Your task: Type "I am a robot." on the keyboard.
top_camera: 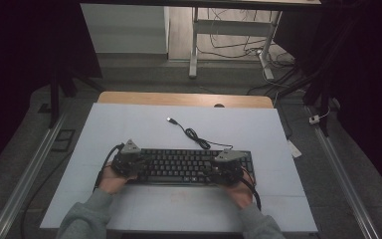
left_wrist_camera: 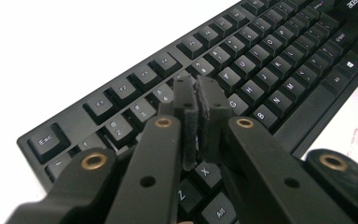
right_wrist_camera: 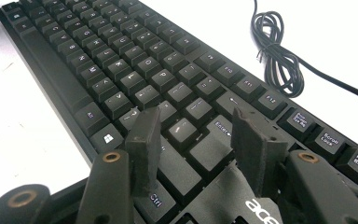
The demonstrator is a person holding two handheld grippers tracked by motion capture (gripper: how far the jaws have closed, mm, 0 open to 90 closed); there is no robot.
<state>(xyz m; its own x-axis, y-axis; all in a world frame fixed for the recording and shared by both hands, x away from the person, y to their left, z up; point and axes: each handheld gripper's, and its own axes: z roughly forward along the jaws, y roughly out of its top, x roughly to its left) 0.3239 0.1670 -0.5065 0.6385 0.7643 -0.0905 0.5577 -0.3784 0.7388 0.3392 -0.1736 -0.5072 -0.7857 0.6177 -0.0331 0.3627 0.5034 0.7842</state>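
A black keyboard (top_camera: 184,166) lies across the white table top, its black cable (top_camera: 195,134) coiled behind it and ending in a USB plug (top_camera: 170,120). My left gripper (top_camera: 130,167) rests over the keyboard's left end. In the left gripper view its jaws (left_wrist_camera: 196,95) are shut pad to pad just above the number and letter rows of the keyboard (left_wrist_camera: 261,60), holding nothing. My right gripper (top_camera: 225,169) sits over the right end. In the right gripper view its jaws (right_wrist_camera: 196,128) stand open above the keys near Enter on the keyboard (right_wrist_camera: 121,60), with nothing between the pads.
The white mat (top_camera: 129,124) covers a wooden table (top_camera: 179,98). The coiled cable (right_wrist_camera: 275,51) lies just behind the function keys. Desk legs and loose floor wires (top_camera: 229,45) stand beyond the table, and metal rails (top_camera: 25,174) run along both sides.
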